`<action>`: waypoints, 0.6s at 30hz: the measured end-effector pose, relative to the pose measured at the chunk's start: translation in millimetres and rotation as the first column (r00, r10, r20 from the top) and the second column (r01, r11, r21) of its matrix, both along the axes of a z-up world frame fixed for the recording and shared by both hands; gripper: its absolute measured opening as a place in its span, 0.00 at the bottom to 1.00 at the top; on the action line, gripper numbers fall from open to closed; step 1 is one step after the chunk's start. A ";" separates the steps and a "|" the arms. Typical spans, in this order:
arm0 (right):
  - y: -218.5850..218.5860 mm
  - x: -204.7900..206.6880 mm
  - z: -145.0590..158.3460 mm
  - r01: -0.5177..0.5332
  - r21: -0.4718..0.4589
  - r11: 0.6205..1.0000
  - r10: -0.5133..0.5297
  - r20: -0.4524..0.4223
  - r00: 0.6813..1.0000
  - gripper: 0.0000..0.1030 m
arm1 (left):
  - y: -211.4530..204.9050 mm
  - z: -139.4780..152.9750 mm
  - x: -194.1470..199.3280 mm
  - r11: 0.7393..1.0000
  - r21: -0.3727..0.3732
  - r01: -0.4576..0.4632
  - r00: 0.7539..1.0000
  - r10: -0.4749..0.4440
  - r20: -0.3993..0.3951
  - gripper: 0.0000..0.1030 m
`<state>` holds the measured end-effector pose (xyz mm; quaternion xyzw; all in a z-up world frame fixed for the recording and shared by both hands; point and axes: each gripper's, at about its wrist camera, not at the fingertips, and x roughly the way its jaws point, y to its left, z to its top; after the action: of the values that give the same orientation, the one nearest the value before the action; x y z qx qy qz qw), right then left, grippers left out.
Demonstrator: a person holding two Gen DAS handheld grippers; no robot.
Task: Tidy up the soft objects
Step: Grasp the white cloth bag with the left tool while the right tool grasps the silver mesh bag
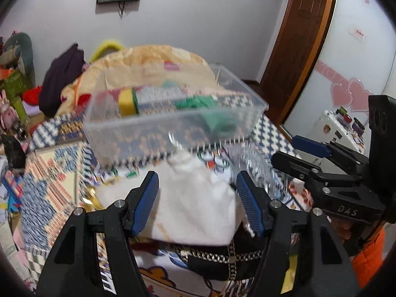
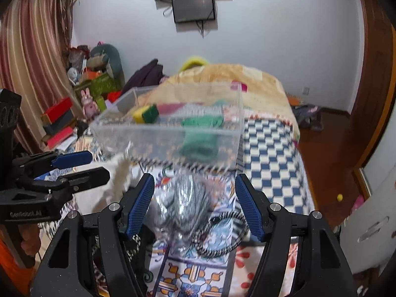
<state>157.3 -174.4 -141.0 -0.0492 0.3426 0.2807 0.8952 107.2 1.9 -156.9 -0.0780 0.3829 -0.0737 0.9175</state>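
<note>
A clear plastic bin (image 1: 158,128) (image 2: 138,133) stands on the patterned bed. It holds a yellow-green sponge (image 1: 127,102) (image 2: 146,113) and a green cloth (image 1: 215,116) (image 2: 198,143). My left gripper (image 1: 196,200) is open, its fingers on either side of a white cloth (image 1: 195,205) that lies in front of the bin; the cloth also shows in the right wrist view (image 2: 109,188). My right gripper (image 2: 194,203) is open over a clear bag of grey material (image 2: 185,198), which shows in the left wrist view (image 1: 250,163). Both views are blurred.
A folded peach quilt (image 1: 153,61) (image 2: 222,79) lies behind the bin. A black-and-white cord (image 2: 222,242) lies by the bag. Boxes and plush toys (image 2: 86,94) are piled at the far left. A wooden door (image 1: 297,37) stands at the right.
</note>
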 end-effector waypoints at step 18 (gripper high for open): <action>14.5 2.6 -30.7 -0.052 -0.024 0.998 0.050 -0.082 0.995 0.28 | 15.1 -24.9 -0.8 0.998 -0.038 -0.042 0.999 0.041 -0.019 0.18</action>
<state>160.0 -160.0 -171.7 -0.0581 0.3810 0.3007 0.8724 106.4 17.0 -181.8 -0.1041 0.3883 -0.0611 0.9136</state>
